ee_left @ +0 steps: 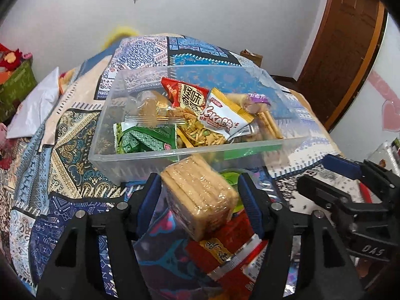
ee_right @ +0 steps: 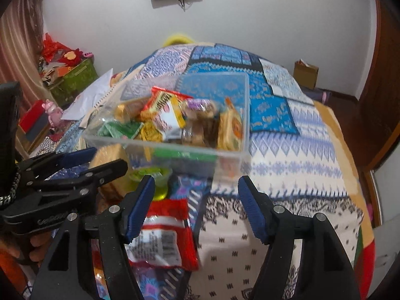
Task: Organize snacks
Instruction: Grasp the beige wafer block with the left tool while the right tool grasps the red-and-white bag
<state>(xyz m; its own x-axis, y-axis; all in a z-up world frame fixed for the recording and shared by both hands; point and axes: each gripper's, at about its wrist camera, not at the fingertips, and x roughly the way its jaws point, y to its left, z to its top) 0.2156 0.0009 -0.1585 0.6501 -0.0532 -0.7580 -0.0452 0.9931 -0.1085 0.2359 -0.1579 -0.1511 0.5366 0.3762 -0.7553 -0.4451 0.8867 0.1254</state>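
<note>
The left hand-held gripper [ee_left: 198, 195] has its jaws spread around a clear-wrapped stack of biscuits [ee_left: 200, 197], whose long axis runs from near right to far left, far end tilted up toward the clear plastic bin [ee_left: 140, 160] of snacks on the patchwork bedspread [ee_left: 62, 130]. Whether the pads touch the wrapper cannot be told. The right hand-held gripper [ee_right: 195, 207] is spread wide and holds nothing, over a red snack packet [ee_right: 165, 235] lying on the bed.

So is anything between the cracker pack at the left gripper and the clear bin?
Only the bin's near wall. The cracker pack sits between the left gripper's open jaws, just before the clear bin; it has to go over that wall.
</note>
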